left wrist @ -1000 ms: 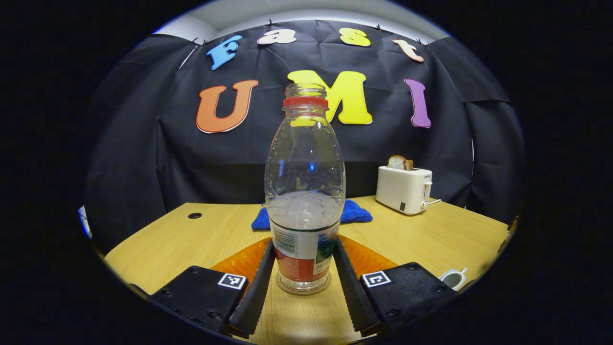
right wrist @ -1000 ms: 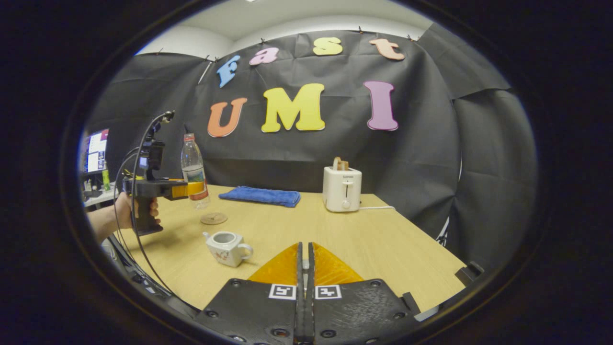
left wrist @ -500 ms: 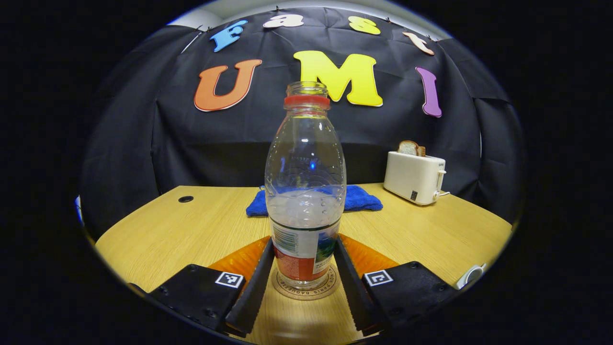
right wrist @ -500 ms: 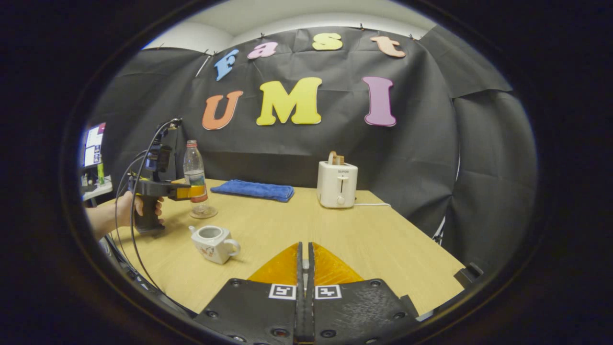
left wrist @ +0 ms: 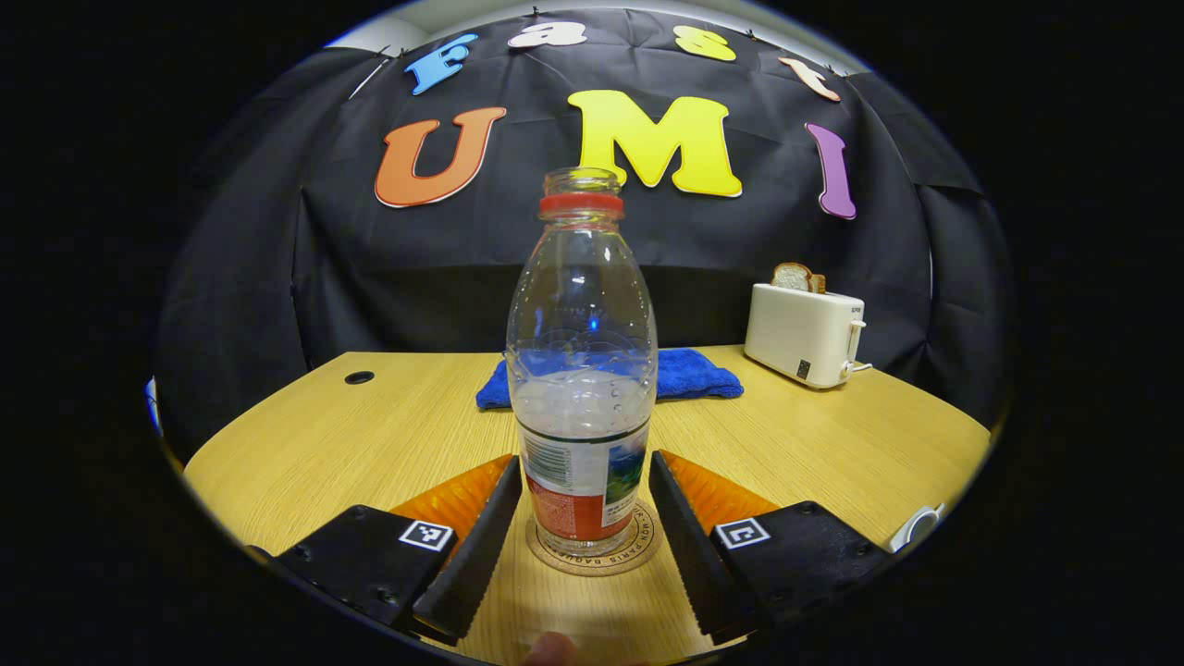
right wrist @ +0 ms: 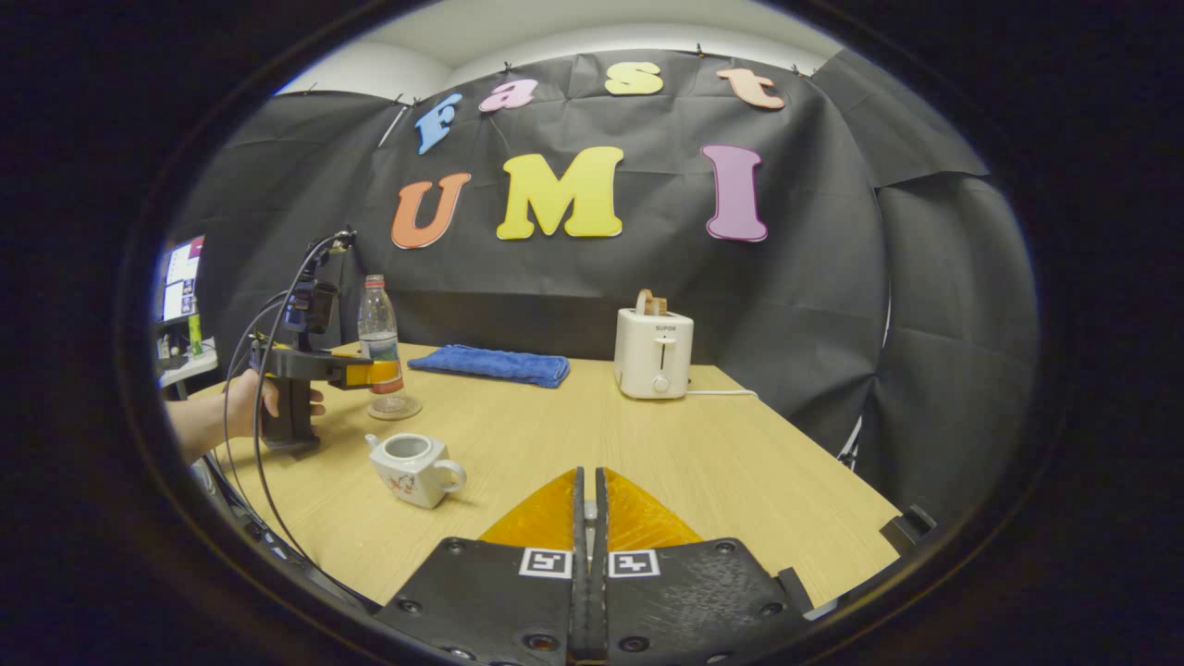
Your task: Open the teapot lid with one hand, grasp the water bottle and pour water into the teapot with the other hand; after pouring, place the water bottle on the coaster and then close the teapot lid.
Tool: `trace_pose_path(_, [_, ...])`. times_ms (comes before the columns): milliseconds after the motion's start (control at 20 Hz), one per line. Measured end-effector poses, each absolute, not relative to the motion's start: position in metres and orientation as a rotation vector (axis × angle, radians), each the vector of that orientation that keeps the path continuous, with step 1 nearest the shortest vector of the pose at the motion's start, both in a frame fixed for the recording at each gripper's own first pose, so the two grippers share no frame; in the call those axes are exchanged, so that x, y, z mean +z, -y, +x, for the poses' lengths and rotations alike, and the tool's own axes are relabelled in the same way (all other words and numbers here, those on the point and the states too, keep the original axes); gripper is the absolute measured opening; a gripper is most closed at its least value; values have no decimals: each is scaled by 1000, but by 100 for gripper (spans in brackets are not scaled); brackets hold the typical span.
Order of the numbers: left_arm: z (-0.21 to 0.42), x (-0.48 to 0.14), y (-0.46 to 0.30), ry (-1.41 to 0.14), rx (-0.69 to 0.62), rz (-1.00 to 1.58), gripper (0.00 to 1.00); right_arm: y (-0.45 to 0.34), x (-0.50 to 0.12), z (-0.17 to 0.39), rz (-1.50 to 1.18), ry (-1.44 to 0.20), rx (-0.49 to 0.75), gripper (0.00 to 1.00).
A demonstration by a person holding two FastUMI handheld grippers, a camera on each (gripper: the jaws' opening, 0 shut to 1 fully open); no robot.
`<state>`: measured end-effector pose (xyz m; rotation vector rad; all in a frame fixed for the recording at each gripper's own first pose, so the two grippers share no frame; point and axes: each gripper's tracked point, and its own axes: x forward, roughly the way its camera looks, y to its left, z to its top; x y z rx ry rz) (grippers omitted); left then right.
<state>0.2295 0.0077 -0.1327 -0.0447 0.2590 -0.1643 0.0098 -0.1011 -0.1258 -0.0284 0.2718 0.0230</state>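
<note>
The clear water bottle (left wrist: 583, 370) with a red neck ring and no cap stands upright on the round coaster (left wrist: 592, 562). My left gripper (left wrist: 583, 462) is open, one finger on each side of the bottle's label with a small gap on both sides. In the right gripper view the bottle (right wrist: 377, 333), the coaster (right wrist: 396, 410) and the left gripper (right wrist: 375, 373) are at the far left. The white teapot (right wrist: 413, 467) sits lidless in front of them. My right gripper (right wrist: 588, 476) is shut above the table; a small pale piece, the teapot lid, shows between its fingers.
A white toaster (right wrist: 653, 353) with bread stands at the back, and a blue cloth (right wrist: 490, 363) lies left of it near the wall. A hand (right wrist: 240, 407) holds the left gripper's handle. The table has a cable hole (left wrist: 359, 377) at the far left.
The bottle came down onto the coaster, and the left gripper's fingers have spread off its sides. The right gripper stays shut and has hardly moved.
</note>
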Motion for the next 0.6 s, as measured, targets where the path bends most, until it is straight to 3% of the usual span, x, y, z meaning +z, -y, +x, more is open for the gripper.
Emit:
trace_pose_path(150, [228,-134,-9,-266,-163,-46,98,98,-125,8,-30,-269,28,0])
trace_pose_path(600, [144,-119,-31,-269,-83,-57,98,46,-97,34,-28,-206,157,0])
